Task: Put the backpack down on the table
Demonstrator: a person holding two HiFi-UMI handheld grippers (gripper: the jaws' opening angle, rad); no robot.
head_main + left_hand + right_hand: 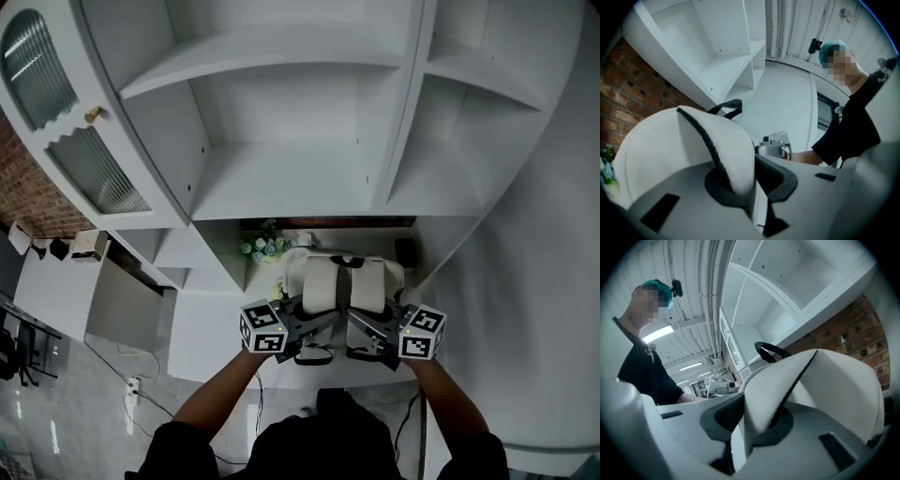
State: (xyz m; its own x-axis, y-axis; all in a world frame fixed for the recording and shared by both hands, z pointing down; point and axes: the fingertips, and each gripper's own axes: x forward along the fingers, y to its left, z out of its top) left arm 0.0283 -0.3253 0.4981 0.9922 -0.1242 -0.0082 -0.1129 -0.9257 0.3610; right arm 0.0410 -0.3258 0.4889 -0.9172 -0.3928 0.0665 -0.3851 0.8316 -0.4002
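Gripping hard on both sides here: the left gripper (317,330) has its jaws pinched nearly together on the left-hand shoulder strap (679,150), with the white padding and its black webbing squeezed right between the pads. The right gripper (367,330) mirrors it, jaws narrowed onto the right-hand shoulder strap (820,385). Both tools point level, their marker cubes out at 9 and 3 o'clock of the pair. In the head view the white backpack (342,281) hangs at 12 o'clock of the grippers, strap side turned up toward the camera. That puts it low in the frame, toward 6 o'clock, in the niche beneath the white shelving unit (281,178). It is over the white table (211,333); whether its base touches the top, I cannot tell. Its black carry handle (727,108) arches at the far end of the pack, near 12 o'clock in both gripper views. A bunch of pale flowers (262,247) stands at the pack's 10 o'clock, close beside it. A red brick wall (628,98) shows at 9 o'clock in the left gripper view, behind the pack.
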